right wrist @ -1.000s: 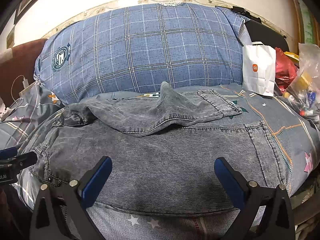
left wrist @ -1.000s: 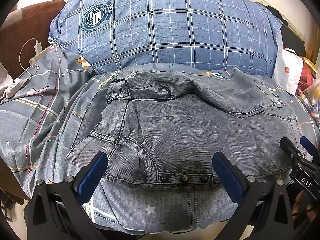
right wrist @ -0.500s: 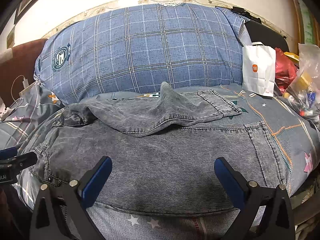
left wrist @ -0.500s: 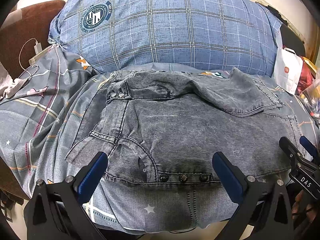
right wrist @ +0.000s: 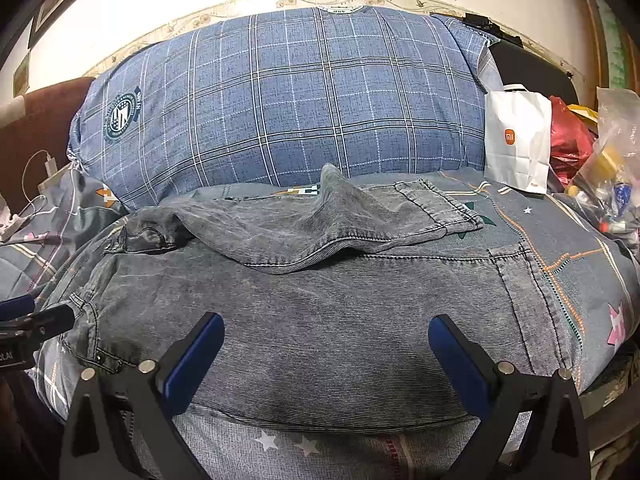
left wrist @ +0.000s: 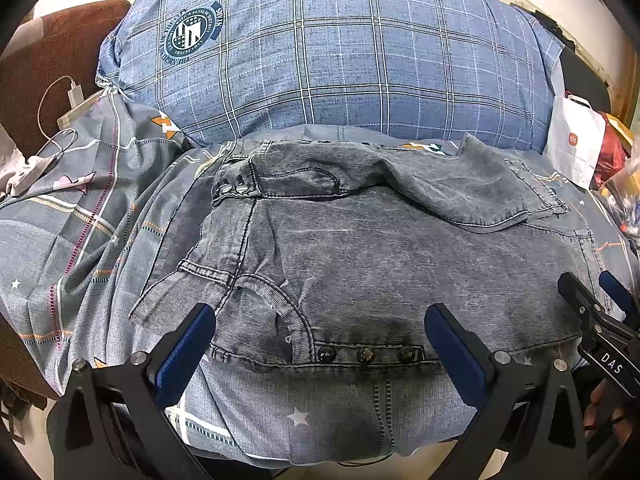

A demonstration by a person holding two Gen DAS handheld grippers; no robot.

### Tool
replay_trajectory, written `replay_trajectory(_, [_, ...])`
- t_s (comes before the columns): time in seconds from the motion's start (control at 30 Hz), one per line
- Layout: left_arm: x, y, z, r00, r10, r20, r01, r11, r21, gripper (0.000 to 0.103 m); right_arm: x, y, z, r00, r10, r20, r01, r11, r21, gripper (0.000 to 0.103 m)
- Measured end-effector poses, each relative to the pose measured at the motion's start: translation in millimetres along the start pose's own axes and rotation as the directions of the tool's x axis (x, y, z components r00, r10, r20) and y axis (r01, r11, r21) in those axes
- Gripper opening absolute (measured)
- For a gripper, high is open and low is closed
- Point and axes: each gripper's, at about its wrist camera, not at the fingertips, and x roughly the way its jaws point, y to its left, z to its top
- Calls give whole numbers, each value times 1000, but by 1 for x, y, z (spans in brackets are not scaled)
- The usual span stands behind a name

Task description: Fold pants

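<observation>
Grey washed denim pants (left wrist: 380,256) lie spread across the bed, waistband with three dark snaps (left wrist: 366,354) at the near edge. One leg is folded back over the far part (right wrist: 320,224). My left gripper (left wrist: 318,344) is open and empty, just above the waistband. My right gripper (right wrist: 326,350) is open and empty, over the near part of the pants (right wrist: 320,320). The right gripper also shows at the right edge of the left wrist view (left wrist: 596,300). The left gripper shows at the left edge of the right wrist view (right wrist: 24,316).
A big blue plaid pillow (left wrist: 340,60) lies behind the pants. The grey patterned bedsheet (left wrist: 80,232) is rumpled at the left. A white paper bag (right wrist: 518,140) and plastic bags (right wrist: 608,168) stand at the right. A charger with cable (left wrist: 74,94) lies at the far left.
</observation>
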Motion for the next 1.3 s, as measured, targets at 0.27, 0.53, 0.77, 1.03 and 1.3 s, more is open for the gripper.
replay_trajectory(0.27, [3,4,-2,1000,-14,-12,14,1000,-5,103,0,-4,2,1000,2,-14,-2,1000,0,103])
replay_trajectory(0.53, [28,70,-6,997,-6,-81,-6,989,-147,103,-9,-121,-3,986,82,-145,-37,956,290,103])
replay_trajectory(0.77, [44,125,-12,993,8,-121,-44,954,-297,103,15,-242,-11,956,103,-276,47,871,488,103])
replay_trajectory(1.03, [58,113,-11,989,55,-135,-79,981,-178,103,64,-233,36,933,24,-359,69,967,245,88])
replay_trajectory(1.3, [78,105,-6,984,116,-137,-128,988,-83,103,128,-230,51,904,-83,-419,136,986,98,27])
